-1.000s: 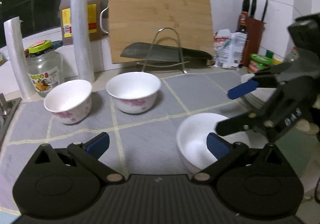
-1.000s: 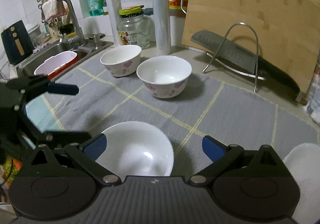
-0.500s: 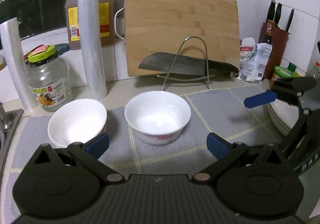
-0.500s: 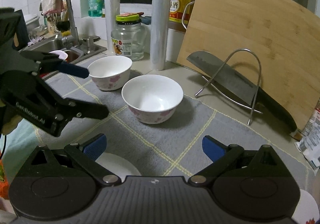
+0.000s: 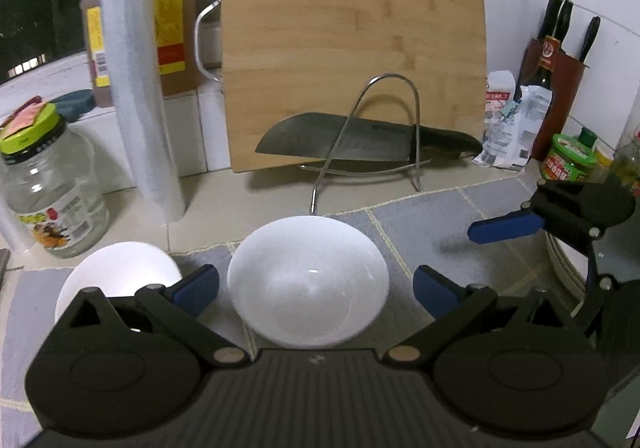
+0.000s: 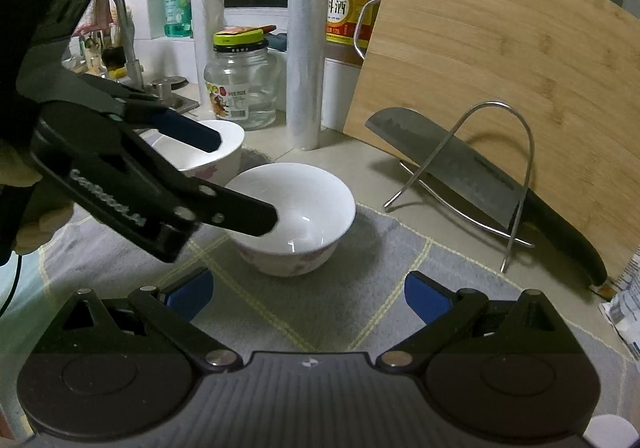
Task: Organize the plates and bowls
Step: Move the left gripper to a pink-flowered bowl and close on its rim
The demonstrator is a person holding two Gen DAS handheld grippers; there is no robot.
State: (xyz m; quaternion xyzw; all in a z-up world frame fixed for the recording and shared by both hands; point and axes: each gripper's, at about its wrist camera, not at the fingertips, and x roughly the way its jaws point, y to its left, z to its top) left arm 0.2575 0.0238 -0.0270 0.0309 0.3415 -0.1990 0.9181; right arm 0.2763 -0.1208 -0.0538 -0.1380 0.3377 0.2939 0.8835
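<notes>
The left hand-held gripper (image 5: 316, 288) is closing in on the floral bowl (image 5: 308, 282) at the centre of its frame. A second ago that bowl was sitting far up the frame and a plain white bowl lay low at the right; now the floral bowl is filling the gap between the blue pads (image 5: 196, 288), and the plain one is no longer showing in either view. From the right wrist view, one finger of the left hand-held gripper (image 6: 224, 176) is dipping inside the floral bowl (image 6: 294, 218) and the other is reaching over the second floral bowl (image 6: 208, 148) behind it, jaws wide and gripping nothing. I judge a rim grasp is being lined up, probably to nest the two bowls. The right hand-held gripper (image 6: 306, 294) is hanging back, wide open and empty, above the grey checked mat (image 6: 400, 288) on the tabletop. Stacked plates (image 5: 560, 268) are lying at the right edge of the left view.
</notes>
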